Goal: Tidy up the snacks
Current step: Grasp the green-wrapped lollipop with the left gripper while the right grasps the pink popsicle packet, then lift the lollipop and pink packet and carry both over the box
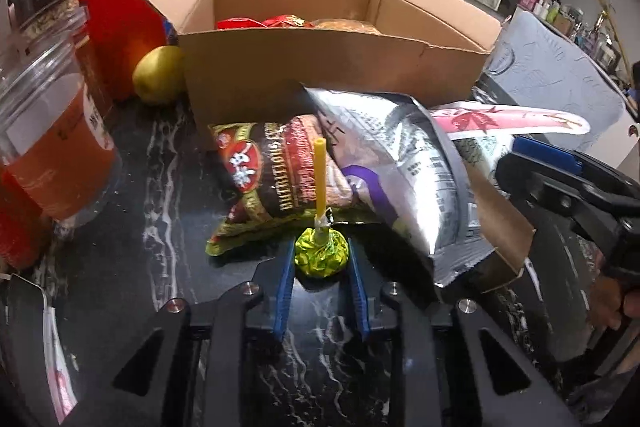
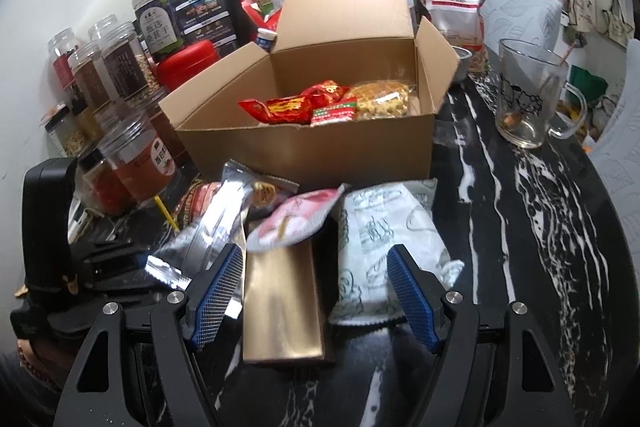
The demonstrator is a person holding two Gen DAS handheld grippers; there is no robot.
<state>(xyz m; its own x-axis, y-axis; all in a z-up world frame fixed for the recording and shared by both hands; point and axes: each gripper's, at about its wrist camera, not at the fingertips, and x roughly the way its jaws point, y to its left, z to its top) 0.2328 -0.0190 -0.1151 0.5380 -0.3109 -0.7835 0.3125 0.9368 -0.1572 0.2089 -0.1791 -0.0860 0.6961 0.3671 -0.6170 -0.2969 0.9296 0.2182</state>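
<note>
Box [image 2: 304, 151] partly filled; we grip a lollipop [image 1: 321, 254] in the left claw [image 1: 321, 259], right claw [image 2: 316, 291] open over packets [image 2: 384, 247] left on the worktop [image 2: 520, 227].

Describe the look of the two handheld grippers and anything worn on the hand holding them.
Both are matte black, angular frames with triangular cut-outs and round silver bolt heads. The left gripper has slim blue ribbed pads. The right gripper has blue pads with a fine cross-hatched grid. In the right wrist view the left one shows a tall black handle, and a beaded bracelet sits on the wrist below it.
</note>
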